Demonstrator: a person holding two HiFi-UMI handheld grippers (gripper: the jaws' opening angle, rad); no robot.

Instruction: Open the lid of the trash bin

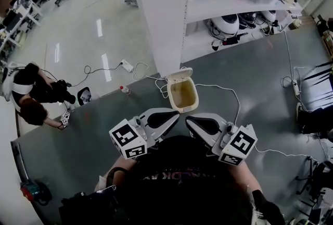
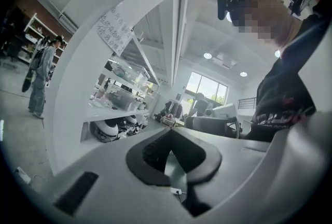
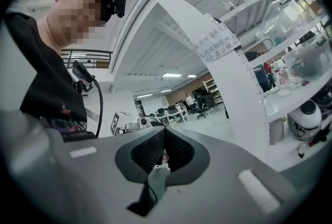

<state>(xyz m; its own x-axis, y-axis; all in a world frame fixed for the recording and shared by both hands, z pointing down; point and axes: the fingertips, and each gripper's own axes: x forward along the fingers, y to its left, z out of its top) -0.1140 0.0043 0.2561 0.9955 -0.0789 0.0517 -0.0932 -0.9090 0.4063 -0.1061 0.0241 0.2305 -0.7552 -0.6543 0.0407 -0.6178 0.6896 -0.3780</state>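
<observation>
Left gripper and right gripper — jaws together, empty — point at the trash bin just ahead, midway between them, its lid already raised beyond.

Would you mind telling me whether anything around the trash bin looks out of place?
Nothing spilled or damaged: the trash bin stands upright, lid tipped back. Only loose white cables trail over the floor beside it.

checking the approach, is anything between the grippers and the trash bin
Nothing visible. Only bare grey floor separates the left gripper and right gripper from the trash bin ahead. A white cable runs off to its right. The lid stands open.
</observation>
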